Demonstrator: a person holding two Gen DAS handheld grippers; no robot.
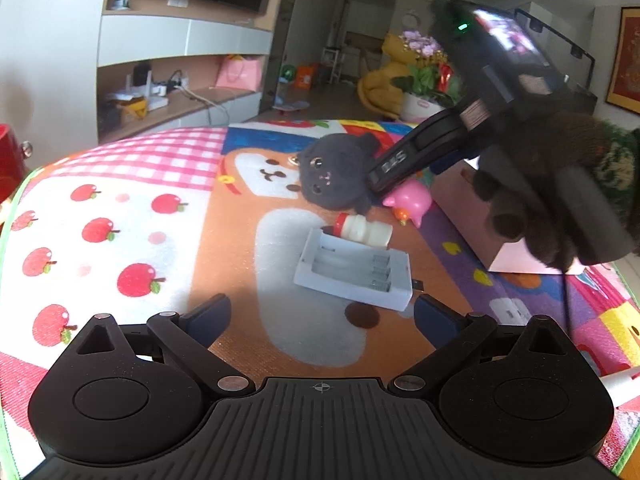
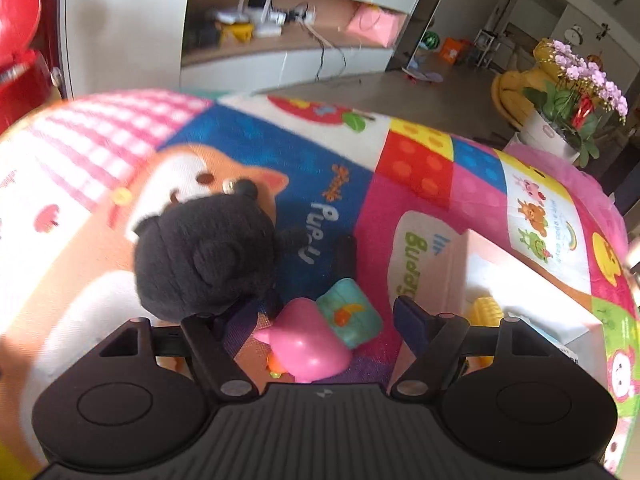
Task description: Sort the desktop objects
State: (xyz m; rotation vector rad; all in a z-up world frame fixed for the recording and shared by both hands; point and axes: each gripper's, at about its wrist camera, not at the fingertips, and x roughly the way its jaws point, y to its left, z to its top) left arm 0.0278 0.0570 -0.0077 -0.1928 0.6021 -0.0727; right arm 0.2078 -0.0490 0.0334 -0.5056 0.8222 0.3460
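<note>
My left gripper (image 1: 322, 314) hangs open over the colourful play mat (image 1: 132, 208), nothing between its fingers. Just ahead of it lies a white battery charger (image 1: 356, 276), with a small white bottle with a red cap (image 1: 366, 230) on its far edge. Beyond them are a dark grey plush (image 1: 332, 176) and a pink pig toy (image 1: 412, 200). My right gripper (image 2: 326, 320) points steeply down and is open around the pink pig (image 2: 308, 344), its pads not pressing on it. The plush (image 2: 208, 256) sits against its left finger. A teal squishy toy (image 2: 350, 316) lies behind the pig.
A pale open box (image 2: 520, 276) stands right of the pig with a yellow item (image 2: 486, 308) inside. A small black object (image 2: 346, 256) lies on the mat. A gloved hand (image 1: 540, 208) holds the right gripper. Shelves, a potted flower and floor lie beyond the mat.
</note>
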